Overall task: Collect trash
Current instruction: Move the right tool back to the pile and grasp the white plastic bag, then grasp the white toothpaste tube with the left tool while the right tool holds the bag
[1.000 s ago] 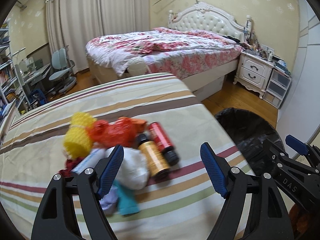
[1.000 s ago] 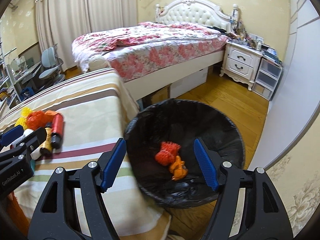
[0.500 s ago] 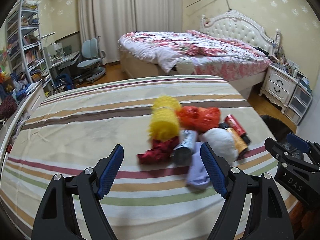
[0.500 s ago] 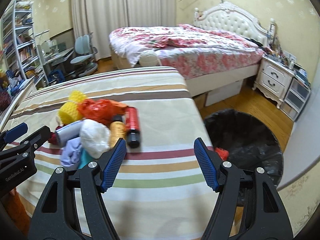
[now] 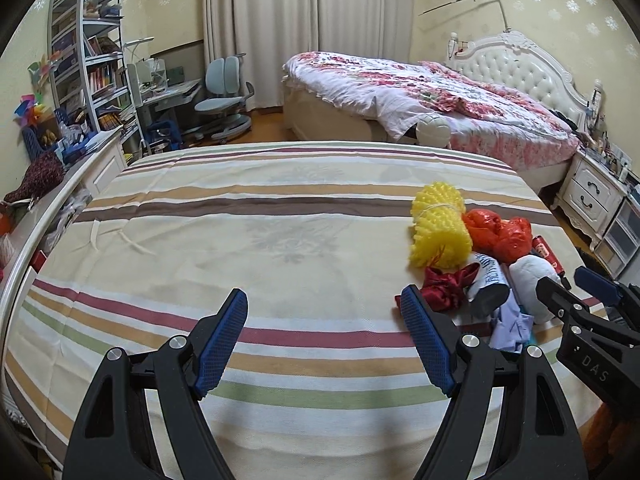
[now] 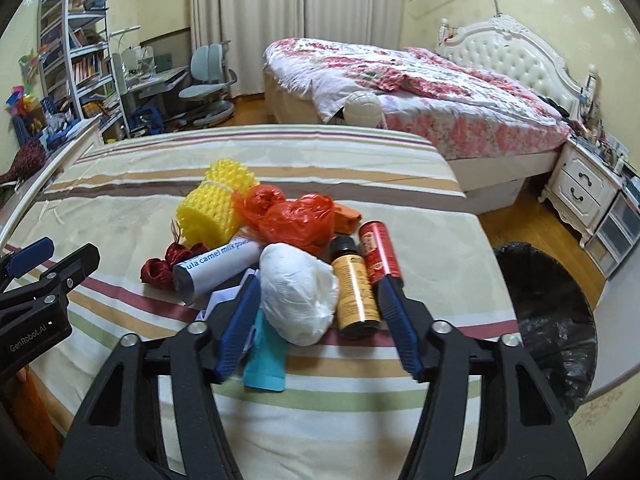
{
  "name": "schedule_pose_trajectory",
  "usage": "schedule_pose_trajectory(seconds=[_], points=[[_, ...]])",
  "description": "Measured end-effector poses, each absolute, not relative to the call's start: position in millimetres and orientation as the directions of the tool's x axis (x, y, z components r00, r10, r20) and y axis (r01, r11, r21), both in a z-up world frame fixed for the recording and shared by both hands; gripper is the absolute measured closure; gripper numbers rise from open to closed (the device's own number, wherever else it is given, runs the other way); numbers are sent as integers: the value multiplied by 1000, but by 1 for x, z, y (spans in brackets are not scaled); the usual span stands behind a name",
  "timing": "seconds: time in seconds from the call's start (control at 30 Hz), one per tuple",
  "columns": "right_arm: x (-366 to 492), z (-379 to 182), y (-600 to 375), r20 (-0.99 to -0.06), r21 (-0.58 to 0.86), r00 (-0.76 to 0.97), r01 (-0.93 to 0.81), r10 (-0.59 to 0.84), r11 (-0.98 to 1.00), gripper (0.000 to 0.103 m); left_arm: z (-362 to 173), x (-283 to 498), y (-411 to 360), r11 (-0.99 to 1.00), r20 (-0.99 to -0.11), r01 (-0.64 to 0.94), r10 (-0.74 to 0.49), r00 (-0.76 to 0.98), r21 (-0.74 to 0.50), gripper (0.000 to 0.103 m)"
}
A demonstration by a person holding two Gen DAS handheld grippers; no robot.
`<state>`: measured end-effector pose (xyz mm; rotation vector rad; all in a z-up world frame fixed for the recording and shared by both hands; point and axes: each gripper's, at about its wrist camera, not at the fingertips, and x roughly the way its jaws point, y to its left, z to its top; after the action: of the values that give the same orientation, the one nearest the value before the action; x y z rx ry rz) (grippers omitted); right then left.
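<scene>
Home bedroom: floral bed [image 5: 440, 96], nightstand [image 5: 592, 196], bookshelf [image 5: 88, 52], desk chair [image 5: 224, 92].

The white and blue tube [image 6: 218, 266], centre left of the right wrist view, reads "ula camel milk pow". The left gripper [image 6: 28, 312] body, lower left of that view, reads "GenRobot.AI". The right gripper [image 5: 592, 344] body, lower right of the left wrist view, reads "DAS".

Both views are being angled down over the striped bed [image 5: 280, 240], close above it; the trash pile [image 6: 280, 248] is being shared, lying at centre right in the left view.

Black claw [image 5: 324, 338], blue ribbed pads [image 5: 222, 340]
</scene>
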<state>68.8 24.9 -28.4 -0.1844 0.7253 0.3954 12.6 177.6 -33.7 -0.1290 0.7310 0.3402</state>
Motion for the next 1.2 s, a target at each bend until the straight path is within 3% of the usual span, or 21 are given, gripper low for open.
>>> schedule_pose_trajectory(seconds=[0.1,0.17,0.73,1.2], points=[[70,-34,31,-691,-38,666,-422,281,906,54,-36,11,181,938,-679,-347,252,690,-4,27],[71,-37,34,-700,-39,655,-433,284,901,77,-37,10,179,940,-682,-342,246,689,-7,27],[72,-5,3,-633,-13,721,-375,283,927,77,-25,23,161,960,-669,-278,195,717,-18,27],[87,-13,-56,-638,32,738,-259,219,965,77,-25,40,110,986,-660,-167,127,741,3,29]])
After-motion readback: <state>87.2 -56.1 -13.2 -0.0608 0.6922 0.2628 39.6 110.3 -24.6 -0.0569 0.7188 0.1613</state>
